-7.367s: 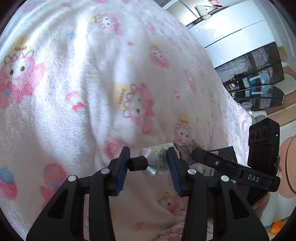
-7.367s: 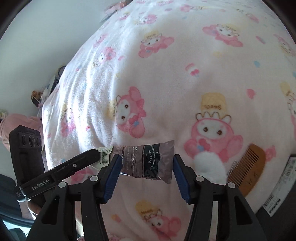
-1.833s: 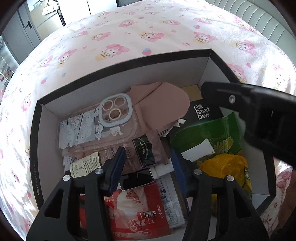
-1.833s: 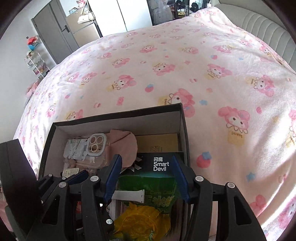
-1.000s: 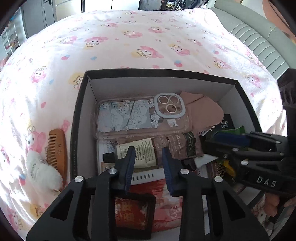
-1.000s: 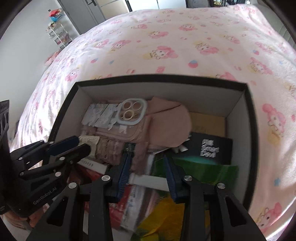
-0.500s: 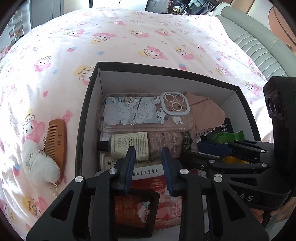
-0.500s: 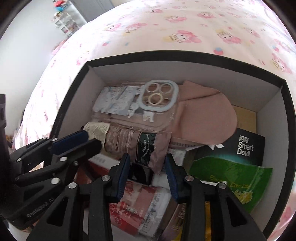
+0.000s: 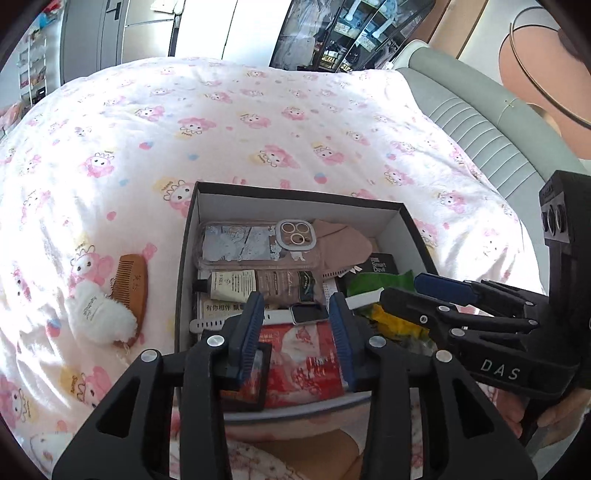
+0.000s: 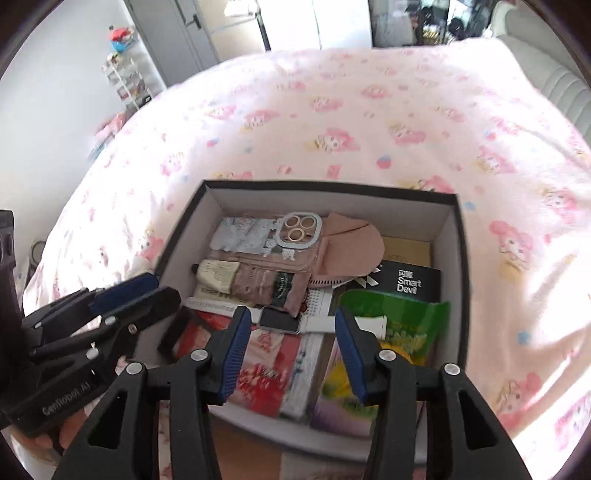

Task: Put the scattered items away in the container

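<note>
A black box (image 9: pixel 295 192) (image 10: pixel 328 186) with white inner walls sits on the bed and holds several items. Among them are a brown hand-cream tube (image 9: pixel 264 282) (image 10: pixel 255 282), a phone case (image 9: pixel 258 245), a smartwatch (image 9: pixel 306 314) and a green packet (image 10: pixel 402 325). A wooden comb (image 9: pixel 131 280) and a white fluffy puff (image 9: pixel 98 317) lie on the blanket left of the box. My left gripper (image 9: pixel 297 314) hangs above the box's near end, its jaws opening with nothing between them. My right gripper (image 10: pixel 291 332) does the same over the watch, held clear of it.
The pink cartoon-print blanket (image 9: pixel 258 122) covers the whole bed around the box. A grey padded headboard (image 9: pixel 476 125) runs along the right. Wardrobe doors (image 10: pixel 288 22) and a shelf rack (image 10: pixel 125 74) stand beyond the bed's far end.
Both grippers have risen and drawn back from the box, and their jaws have widened. The cream tube now lies loose in the box. More of the bed shows.
</note>
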A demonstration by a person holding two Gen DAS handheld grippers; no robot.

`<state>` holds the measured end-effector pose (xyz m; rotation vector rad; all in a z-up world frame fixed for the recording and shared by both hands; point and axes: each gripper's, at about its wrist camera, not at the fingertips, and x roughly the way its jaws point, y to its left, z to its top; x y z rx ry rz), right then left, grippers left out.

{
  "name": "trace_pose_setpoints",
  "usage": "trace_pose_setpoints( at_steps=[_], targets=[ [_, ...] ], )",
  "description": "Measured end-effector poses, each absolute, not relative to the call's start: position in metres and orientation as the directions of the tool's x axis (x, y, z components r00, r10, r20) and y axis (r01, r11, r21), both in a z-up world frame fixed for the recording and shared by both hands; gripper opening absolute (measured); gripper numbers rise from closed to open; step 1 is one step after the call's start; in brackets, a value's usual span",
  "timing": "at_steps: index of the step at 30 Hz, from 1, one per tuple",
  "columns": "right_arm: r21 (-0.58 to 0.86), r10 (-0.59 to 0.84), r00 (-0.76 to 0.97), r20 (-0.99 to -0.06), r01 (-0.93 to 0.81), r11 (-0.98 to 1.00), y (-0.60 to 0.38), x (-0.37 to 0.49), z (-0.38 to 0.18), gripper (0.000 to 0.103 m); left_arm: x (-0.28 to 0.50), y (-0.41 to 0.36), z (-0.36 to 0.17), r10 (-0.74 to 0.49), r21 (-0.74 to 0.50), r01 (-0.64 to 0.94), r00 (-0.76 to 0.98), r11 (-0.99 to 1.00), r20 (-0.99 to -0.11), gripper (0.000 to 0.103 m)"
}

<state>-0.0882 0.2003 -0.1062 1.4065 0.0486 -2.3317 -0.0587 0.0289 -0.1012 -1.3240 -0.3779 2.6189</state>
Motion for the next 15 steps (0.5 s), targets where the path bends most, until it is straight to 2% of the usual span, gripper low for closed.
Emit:
trace_pose_setpoints(
  at_steps=[1,7,15],
  targets=[
    [0.197,-0.348,-0.418,-0.839,0.364,-0.911,0.200,-0.080,-0.098,0.055,-0.051,0.031,-0.095,0.271,-0.301,-0.051,-0.597,-0.952,-0.755,0.035],
    [0.188,-0.343,-0.475,-0.810,0.344,-0.920,0.189,-0.036,-0.080,0.055,-0.001,0.025,-0.071,0.268,-0.280,-0.081,-0.623,-0.957,-0.735,0.037],
    [0.181,-0.390,-0.447,-0.805,0.442,-0.879,0.137,-0.004,-0.076,0.055,0.028,-0.029,-0.068,0.236,-0.317,0.017,-0.630,-0.948,-0.740,0.039]
  ],
)
